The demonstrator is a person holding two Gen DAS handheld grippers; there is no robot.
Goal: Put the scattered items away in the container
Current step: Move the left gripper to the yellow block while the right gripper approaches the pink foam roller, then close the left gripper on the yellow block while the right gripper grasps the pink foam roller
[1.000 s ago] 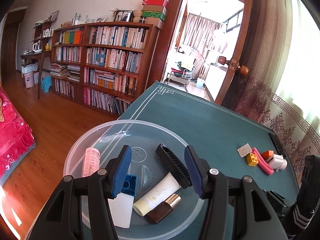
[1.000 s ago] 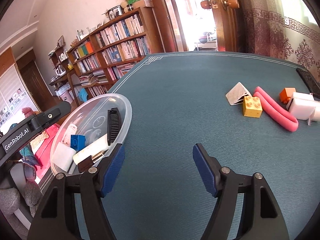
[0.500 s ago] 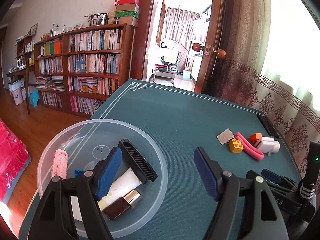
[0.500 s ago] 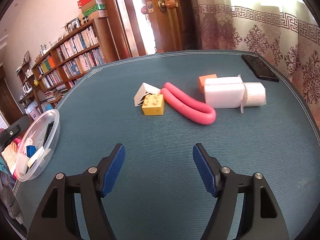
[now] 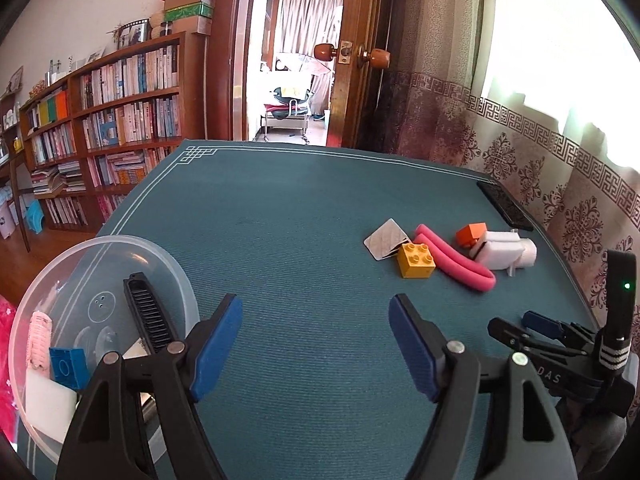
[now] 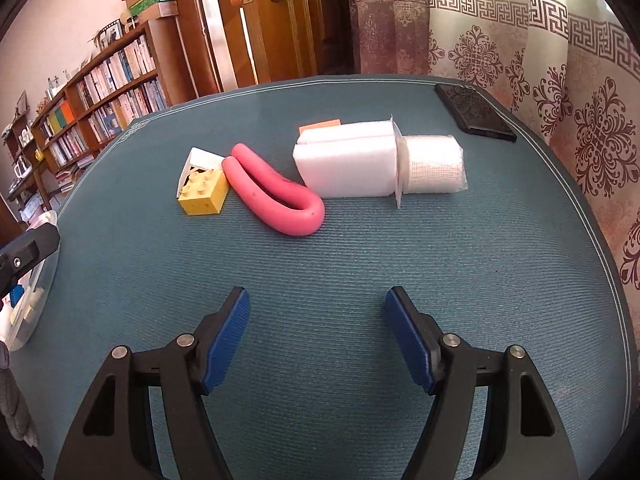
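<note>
The round clear plastic container (image 5: 182, 280) sat at the lower left of the left wrist view on the teal-covered bench (image 5: 304, 216), holding a black ribbed comb (image 5: 150, 316), a blue toy brick (image 5: 68, 368), a pink hair roller (image 5: 40, 338) and a white foam block (image 5: 48, 404). The scattered items lay in a cluster at centre right of that view and upper centre of the right wrist view: a yellow studded toy brick (image 6: 202, 194) touching a white folded card (image 6: 198, 162), a bent pink foam tube (image 6: 276, 194) just beside it, a white foam block pair (image 6: 346, 164) with an orange block (image 6: 320, 125) behind, and a wrapped white gauze roll (image 6: 432, 164). A black phone (image 6: 474, 114) rested near the bench's far right edge. The left hand-held gripper (image 5: 316, 344) was spread wide with nothing between its blue pads, and so was the right hand-held gripper (image 6: 318, 340). Compared with half a second before, the left hand-held gripper had swung off the container toward open cloth, and the right one had drawn nearer the cluster, which looked larger.
</note>
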